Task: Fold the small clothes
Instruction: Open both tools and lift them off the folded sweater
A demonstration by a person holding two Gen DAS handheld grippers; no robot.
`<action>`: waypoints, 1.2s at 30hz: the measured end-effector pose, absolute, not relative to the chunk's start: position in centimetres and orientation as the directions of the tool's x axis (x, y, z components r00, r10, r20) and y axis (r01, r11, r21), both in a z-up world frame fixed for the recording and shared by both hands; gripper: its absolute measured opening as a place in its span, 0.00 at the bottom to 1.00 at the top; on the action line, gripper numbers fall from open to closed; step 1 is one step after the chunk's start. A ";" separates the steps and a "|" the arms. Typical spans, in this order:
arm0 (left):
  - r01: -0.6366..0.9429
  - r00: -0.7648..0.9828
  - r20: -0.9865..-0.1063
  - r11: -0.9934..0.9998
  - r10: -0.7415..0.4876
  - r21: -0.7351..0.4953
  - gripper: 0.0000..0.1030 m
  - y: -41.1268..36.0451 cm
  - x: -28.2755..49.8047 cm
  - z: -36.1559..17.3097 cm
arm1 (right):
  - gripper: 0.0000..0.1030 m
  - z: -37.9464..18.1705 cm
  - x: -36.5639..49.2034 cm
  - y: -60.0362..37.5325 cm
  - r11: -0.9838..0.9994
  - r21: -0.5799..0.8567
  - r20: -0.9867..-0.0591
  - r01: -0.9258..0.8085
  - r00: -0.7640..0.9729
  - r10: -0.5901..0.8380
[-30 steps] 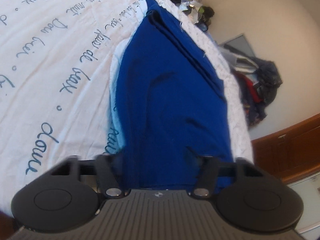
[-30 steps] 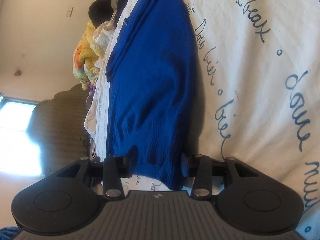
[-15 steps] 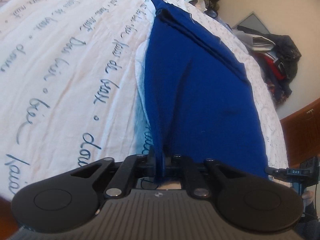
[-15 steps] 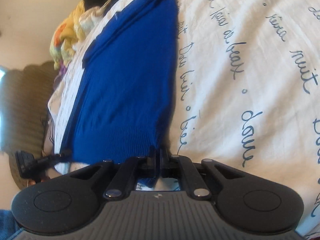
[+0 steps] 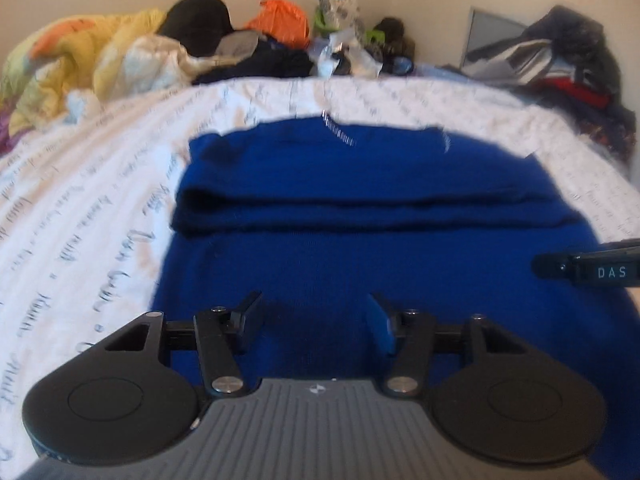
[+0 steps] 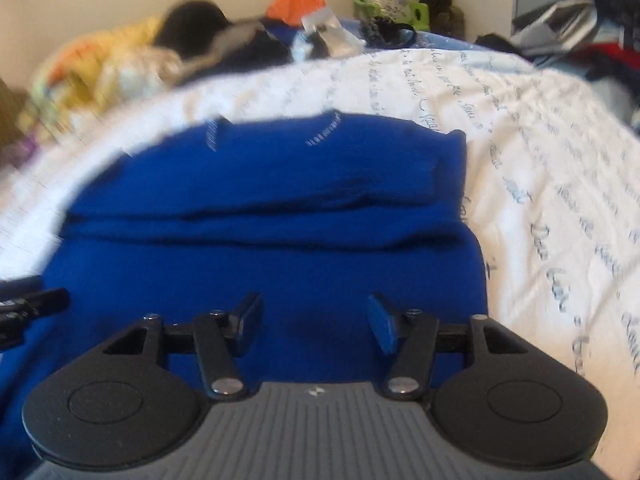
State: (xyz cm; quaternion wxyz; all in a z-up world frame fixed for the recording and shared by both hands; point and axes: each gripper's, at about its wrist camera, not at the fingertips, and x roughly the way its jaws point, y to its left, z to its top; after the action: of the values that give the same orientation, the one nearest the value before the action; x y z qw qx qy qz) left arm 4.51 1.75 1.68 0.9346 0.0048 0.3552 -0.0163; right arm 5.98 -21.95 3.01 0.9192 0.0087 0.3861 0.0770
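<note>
Sweater (image 5: 360, 248): blue, folded; long side runs 9 to 3, collar probably toward 12.
Left gripper (image 5: 314, 314): just opened, pinching nothing.
Right gripper (image 6: 314, 314): just opened, pinching nothing.

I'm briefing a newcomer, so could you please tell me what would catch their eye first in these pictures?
A vivid royal-blue knit sweater lies spread on the white bedsheet printed with blue cursive writing, a fold across its middle. Both black two-finger grippers, left gripper and right gripper, stand open over its near edge, nothing between their jaws. Jumbled colourful clothes crowd the bed's far side.

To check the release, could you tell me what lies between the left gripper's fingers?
Nothing is pinched: the left gripper stands open above the blue sweater, per the left wrist view.
</note>
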 end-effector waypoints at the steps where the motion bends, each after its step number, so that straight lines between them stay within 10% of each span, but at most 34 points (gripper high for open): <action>1: 0.042 0.774 -0.634 0.999 -0.012 0.032 0.69 1.5 4.1 1.3 | 0.57 2.4 6.3 -21.1 0.990 0.036 -0.709 -0.136 0.695 0.121; 3: 0.047 0.774 -0.633 0.998 -0.007 0.047 0.82 2.1 3.3 1.0 | 0.82 1.8 5.4 -21.2 0.993 -0.015 -0.683 -0.120 0.726 0.077; 6: 0.053 0.740 -0.672 0.998 -0.023 0.024 1.00 4.4 2.0 0.7 | 0.86 1.4 3.5 -23.3 0.994 0.017 -0.679 -0.112 0.728 0.094; 36: -0.002 0.745 -0.666 0.999 0.026 0.037 1.00 3.1 -12.1 1.2 | 1.00 0.9 -8.7 -21.1 0.981 0.009 -0.638 -0.193 0.755 0.154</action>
State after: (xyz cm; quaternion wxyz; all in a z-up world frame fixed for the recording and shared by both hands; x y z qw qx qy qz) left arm -12.07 3.08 1.19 0.9340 0.0169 0.3569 0.0077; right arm -8.75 -21.09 0.89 0.9363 -0.0285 0.3376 0.0926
